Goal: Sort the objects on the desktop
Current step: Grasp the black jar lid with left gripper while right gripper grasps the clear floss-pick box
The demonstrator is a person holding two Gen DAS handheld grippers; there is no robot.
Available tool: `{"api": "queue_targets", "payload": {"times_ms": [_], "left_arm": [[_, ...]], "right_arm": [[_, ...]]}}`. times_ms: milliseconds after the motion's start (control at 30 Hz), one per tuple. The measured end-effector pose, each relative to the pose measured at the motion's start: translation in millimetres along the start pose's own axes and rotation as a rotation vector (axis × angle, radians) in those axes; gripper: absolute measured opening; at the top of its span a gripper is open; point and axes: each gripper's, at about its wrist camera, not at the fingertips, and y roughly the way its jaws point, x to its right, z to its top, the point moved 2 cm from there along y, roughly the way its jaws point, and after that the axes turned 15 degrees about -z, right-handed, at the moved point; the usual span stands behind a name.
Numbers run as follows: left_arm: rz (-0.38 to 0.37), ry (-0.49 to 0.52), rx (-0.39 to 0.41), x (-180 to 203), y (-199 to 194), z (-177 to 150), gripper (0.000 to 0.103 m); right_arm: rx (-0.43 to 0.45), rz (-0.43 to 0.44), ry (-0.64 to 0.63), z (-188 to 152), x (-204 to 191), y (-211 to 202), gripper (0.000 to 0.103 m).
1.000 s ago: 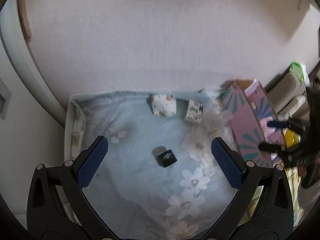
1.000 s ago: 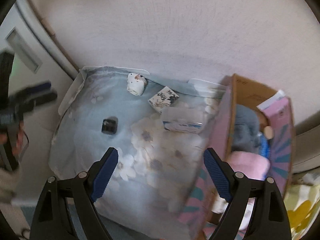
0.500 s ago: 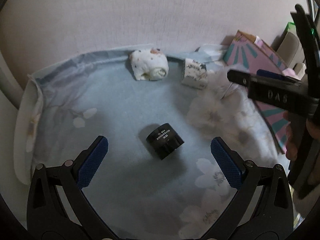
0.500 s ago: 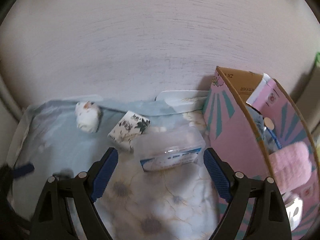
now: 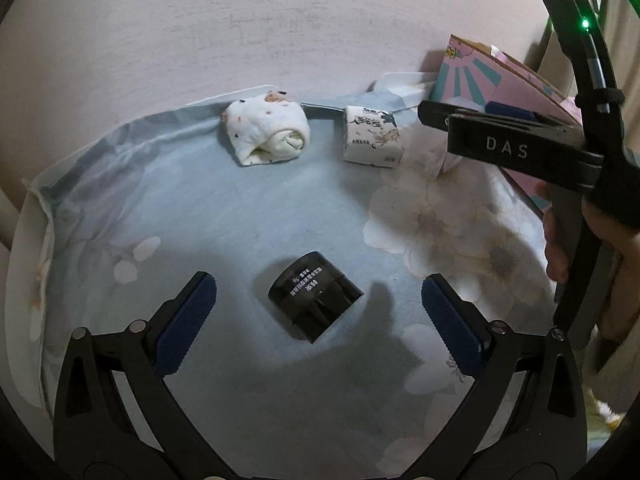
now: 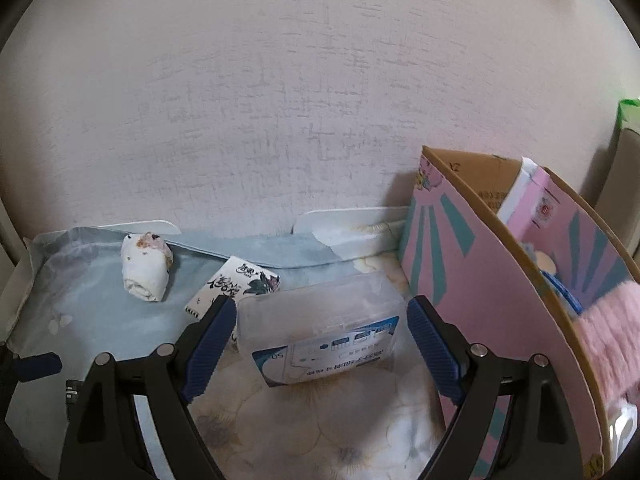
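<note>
A small black jar (image 5: 314,296) lies on its side on the blue flowered cloth (image 5: 192,208). My left gripper (image 5: 317,285) hangs open just over it, one finger on each side, neither pad touching. In the right wrist view a clear plastic box with a blue label (image 6: 324,332) sits between the fingers of my open right gripper (image 6: 322,306); the left pad is very near the box's edge and the right pad stands apart. A rolled white cloth (image 5: 266,134) and a printed tissue packet (image 5: 372,136) lie by the wall.
A pink and teal carton (image 6: 480,280) stands at the right against the wall, holding a fluffy pink item (image 6: 608,328) and other things. The wall (image 6: 300,100) closes the back. A person's hand (image 5: 600,240) holds the right gripper's handle at the right of the left view.
Both grippers have sunk toward the cloth. The black jar now lies between the left fingers, and the clear box has come in between the right fingers. Nothing was gripped.
</note>
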Motion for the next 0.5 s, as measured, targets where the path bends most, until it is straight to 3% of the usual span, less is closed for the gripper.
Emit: {"api": "queue_targets", "payload": {"times_ms": [167, 333, 500], "left_arm": [[-0.002, 0.008, 0.001, -4.3, -0.1, 3.1, 0.102], [-0.014, 0.007, 0.001, -7.5, 0.4, 6.5, 0.102], [-0.041, 0.016, -0.030, -8.7, 6.3, 5.6, 0.084]], "right_arm": [[0.020, 0.023, -0.023, 1.0, -2.1, 5.2, 0.085], [-0.031, 0.019, -0.034, -0.2, -9.8, 20.9, 0.085], [-0.075, 0.035, -0.065, 6.0, -14.7, 39.6, 0.085]]}}
